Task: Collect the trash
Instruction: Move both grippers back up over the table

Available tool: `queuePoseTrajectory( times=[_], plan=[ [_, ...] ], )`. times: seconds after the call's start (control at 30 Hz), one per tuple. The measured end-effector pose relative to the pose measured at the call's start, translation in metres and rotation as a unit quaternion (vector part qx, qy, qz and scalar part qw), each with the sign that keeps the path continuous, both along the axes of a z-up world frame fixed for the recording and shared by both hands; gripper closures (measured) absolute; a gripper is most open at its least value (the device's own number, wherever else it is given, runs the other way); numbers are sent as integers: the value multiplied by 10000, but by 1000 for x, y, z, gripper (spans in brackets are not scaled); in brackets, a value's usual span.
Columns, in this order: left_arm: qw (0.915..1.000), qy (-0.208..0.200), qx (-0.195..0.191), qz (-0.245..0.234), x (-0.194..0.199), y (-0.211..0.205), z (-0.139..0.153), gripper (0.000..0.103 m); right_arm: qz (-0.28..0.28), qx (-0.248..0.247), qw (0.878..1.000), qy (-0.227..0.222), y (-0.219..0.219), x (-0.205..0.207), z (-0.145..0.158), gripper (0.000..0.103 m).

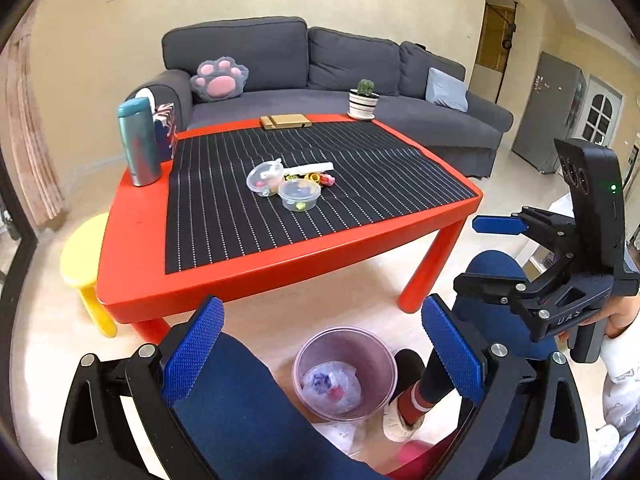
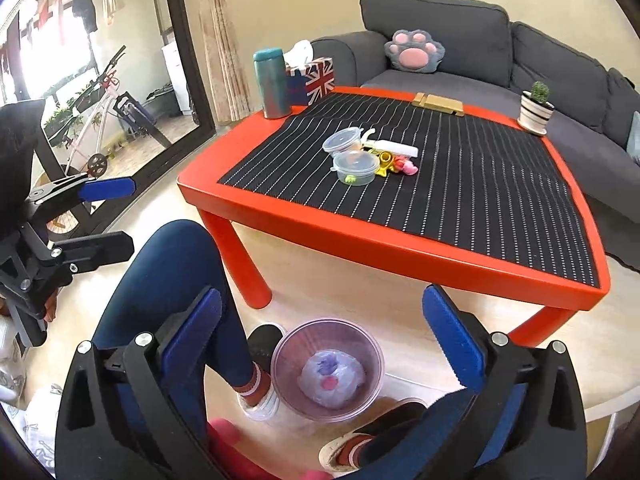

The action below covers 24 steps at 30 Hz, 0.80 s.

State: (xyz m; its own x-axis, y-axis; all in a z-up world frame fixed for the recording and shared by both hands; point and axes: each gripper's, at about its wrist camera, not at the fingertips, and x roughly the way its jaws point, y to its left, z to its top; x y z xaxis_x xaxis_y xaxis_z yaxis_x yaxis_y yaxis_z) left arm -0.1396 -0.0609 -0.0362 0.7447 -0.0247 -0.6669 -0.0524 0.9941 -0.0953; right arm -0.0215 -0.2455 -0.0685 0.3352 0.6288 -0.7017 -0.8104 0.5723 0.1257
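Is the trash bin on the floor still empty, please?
No, the trash bin on the floor between the person's feet already holds a crumpled plastic bag with purple and pink bits inside.

the tissue box [image 1: 166, 128] sits half hidden behind the flask [image 1: 139, 142]. small bits inside the tubs [image 1: 299, 195] are too tiny to identify.

place: home living room | landmark: low red plastic table [image 1: 280, 264] | behind it: dark grey fabric sofa [image 1: 320, 80] with pink paw-shaped cushion [image 1: 219, 78] | left: yellow plastic stool [image 1: 86, 264], beige curtain [image 2: 218, 40]
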Motion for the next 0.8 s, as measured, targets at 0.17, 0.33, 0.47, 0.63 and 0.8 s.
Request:
queuePoseTrajectory(
  times=[0.17,0.33,0.47,0.63,0.8],
  plan=[
    [10000,-21,14,0,-1,-5,-1,8,-106,95,9998,-134,-11,-7,8,3],
    [10000,-6,43,-8,7,-6,-5,8,-202,159,9994,-219,-20,-12,9,3],
    [9999,2,111,-77,21,-5,-7,8,-278,178,9991,-251,-23,-12,8,3],
    [9998,43,161,-57,42,4,-6,8,-326,172,9989,-288,-19,-1,9,3],
    [9996,137,242,-51,74,13,-4,8,-353,183,9987,-322,-14,12,13,3]
  ],
)
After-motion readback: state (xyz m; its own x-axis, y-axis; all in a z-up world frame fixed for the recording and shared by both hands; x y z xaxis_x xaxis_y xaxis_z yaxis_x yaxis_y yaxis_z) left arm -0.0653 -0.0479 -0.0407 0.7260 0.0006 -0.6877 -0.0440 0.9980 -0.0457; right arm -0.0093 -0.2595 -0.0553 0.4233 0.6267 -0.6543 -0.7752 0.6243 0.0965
